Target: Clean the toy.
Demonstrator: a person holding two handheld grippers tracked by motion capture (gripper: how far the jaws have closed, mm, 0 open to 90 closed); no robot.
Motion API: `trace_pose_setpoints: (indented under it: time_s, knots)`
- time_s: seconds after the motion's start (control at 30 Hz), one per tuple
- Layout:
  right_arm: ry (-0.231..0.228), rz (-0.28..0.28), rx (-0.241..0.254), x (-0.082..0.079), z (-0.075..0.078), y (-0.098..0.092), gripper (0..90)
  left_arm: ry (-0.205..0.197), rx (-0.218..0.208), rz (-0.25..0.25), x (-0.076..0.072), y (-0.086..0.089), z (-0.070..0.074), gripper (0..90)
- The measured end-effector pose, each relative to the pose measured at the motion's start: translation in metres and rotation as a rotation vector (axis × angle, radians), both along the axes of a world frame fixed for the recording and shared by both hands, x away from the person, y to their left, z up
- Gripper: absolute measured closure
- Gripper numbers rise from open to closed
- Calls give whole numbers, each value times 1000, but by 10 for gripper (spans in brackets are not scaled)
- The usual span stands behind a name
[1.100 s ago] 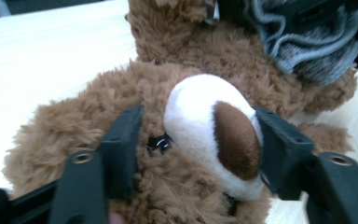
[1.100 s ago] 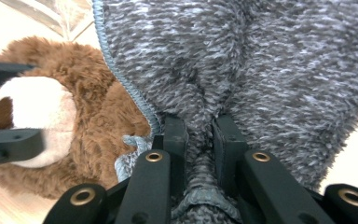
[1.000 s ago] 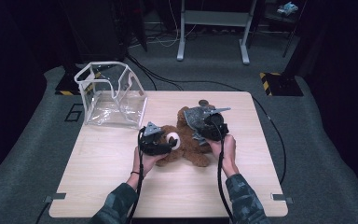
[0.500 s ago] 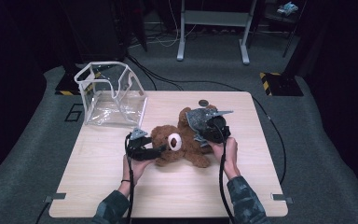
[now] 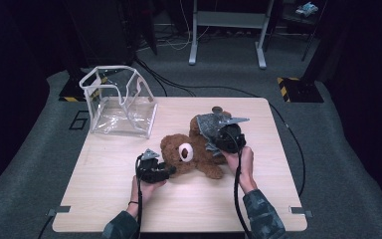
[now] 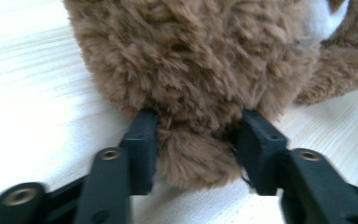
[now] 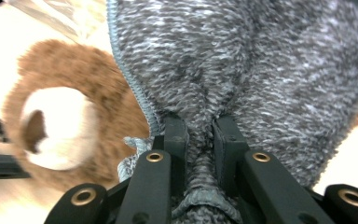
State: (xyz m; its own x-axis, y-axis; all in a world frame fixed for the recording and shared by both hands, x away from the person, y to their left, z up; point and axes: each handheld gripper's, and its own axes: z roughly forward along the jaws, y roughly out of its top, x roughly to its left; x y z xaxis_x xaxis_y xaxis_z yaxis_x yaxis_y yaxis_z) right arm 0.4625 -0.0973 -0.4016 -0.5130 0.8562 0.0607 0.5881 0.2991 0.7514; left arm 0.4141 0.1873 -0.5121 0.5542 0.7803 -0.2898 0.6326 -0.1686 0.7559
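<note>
A brown plush teddy bear (image 5: 195,152) with a white muzzle lies on the pale wooden table (image 5: 109,199), near its middle, wearing a grey knitted garment (image 5: 210,127). The left gripper (image 5: 155,170) sits low at the bear's head; its jaws have just been closing and now press a tuft of brown fur (image 6: 193,154) between them. The right gripper (image 5: 228,137) is clamped on a bunched fold of the grey knit (image 7: 199,149). A clear plastic bag with white trim (image 5: 122,102) stands open at the table's far left corner, well apart from the bear. Grey carpet (image 5: 328,149), black cables and a metal stand base (image 5: 227,30) surround the table in a dark room.
</note>
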Motion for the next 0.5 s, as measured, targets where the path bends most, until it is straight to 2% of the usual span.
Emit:
trace_pose_setpoints:
  time_s: [0.17,0.27,0.3,0.33,0.37,0.4,0.43,0.47,0.5]
  knots:
    - [-24,85,-2,-8,14,26,785,21,-2,-1,0,0,-7,696]
    - [-37,150,4,-11,22,48,785,34,-7,-3,1,0,-10,743]
    - [-21,161,14,-12,24,58,785,37,-7,-3,1,0,-10,759]
    - [-29,191,13,-11,24,66,784,33,-2,-15,2,0,-11,775]
    - [-21,222,4,-10,24,75,784,35,8,-26,3,0,-11,787]
    - [-7,241,-5,-8,21,84,784,36,-14,-8,3,-2,-12,799]
    - [1,261,-29,-5,17,92,784,37,-11,-14,3,-1,-12,805]
    - [31,260,-43,-3,12,100,784,36,-11,-13,3,-1,-13,810]
    - [58,256,-61,0,5,105,784,31,8,-27,4,0,-13,814]
